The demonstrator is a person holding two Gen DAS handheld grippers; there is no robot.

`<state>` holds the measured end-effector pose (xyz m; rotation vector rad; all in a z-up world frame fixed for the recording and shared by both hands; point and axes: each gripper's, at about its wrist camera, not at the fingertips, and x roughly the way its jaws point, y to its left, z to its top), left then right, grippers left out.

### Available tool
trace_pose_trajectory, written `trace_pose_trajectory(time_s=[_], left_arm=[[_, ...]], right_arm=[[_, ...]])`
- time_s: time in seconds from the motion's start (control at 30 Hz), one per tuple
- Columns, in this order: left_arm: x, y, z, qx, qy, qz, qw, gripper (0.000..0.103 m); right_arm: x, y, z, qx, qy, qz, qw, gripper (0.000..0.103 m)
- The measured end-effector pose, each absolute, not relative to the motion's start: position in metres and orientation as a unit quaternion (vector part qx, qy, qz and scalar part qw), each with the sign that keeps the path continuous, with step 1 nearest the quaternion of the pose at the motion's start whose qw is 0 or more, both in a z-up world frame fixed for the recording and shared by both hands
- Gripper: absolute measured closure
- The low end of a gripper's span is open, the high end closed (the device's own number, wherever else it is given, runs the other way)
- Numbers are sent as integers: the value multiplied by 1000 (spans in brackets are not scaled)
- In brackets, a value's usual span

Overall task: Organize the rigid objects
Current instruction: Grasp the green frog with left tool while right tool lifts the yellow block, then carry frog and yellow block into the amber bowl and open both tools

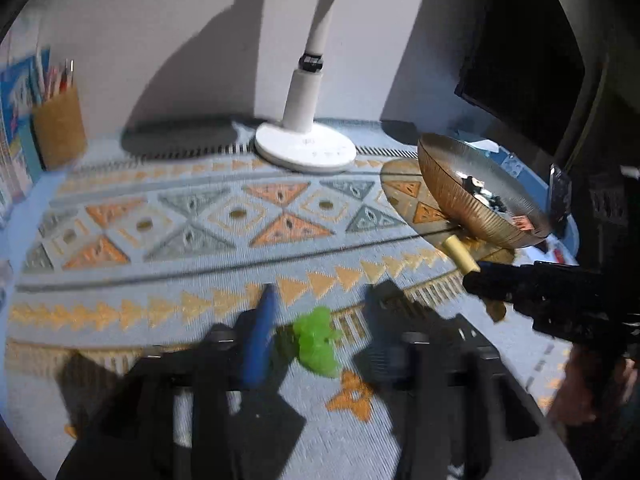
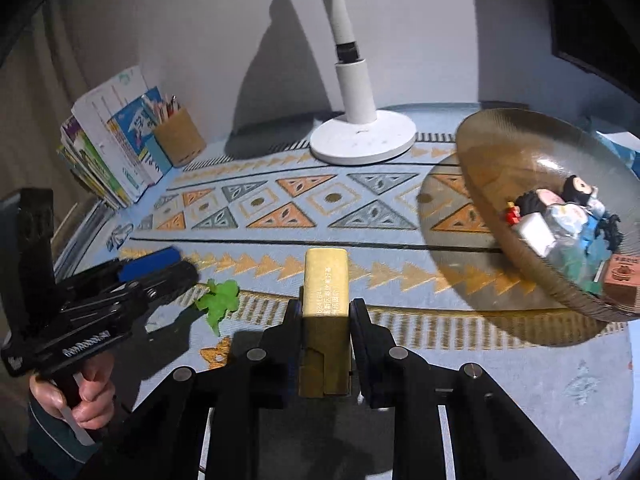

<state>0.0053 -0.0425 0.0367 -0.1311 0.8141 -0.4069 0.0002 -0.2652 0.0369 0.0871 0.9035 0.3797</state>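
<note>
The right gripper [image 2: 325, 316] pinches a gold bar-shaped box [image 2: 325, 292] between its fingers, the box's long axis running straight forward along them, held above the patterned desk [image 2: 280, 216]. Ahead and to its right sits the amber bowl [image 2: 500, 148], tilted toward the camera and already holding small toys; the right gripper is clearly the nearer one, so the drop likely calls for a swing right and forward. To its left, the left gripper [image 1: 320, 312] hangs spread over a green plastic toy [image 1: 316, 340], which lies on the desk between its fingers, not yet touched. Beyond stands a white lamp [image 2: 362, 136].
</note>
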Motion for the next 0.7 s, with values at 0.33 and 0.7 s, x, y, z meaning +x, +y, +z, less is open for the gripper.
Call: trace_pose_trajectory(time_s=[0.33, 0.7], left_arm=[[1, -70, -5, 6, 461, -154, 874, 42], [10, -111, 29, 36, 409, -171, 896, 80]], right_arm=[[-1, -289, 15, 74, 447, 184, 872, 80], [-9, -310, 29, 90, 421, 176, 885, 80]])
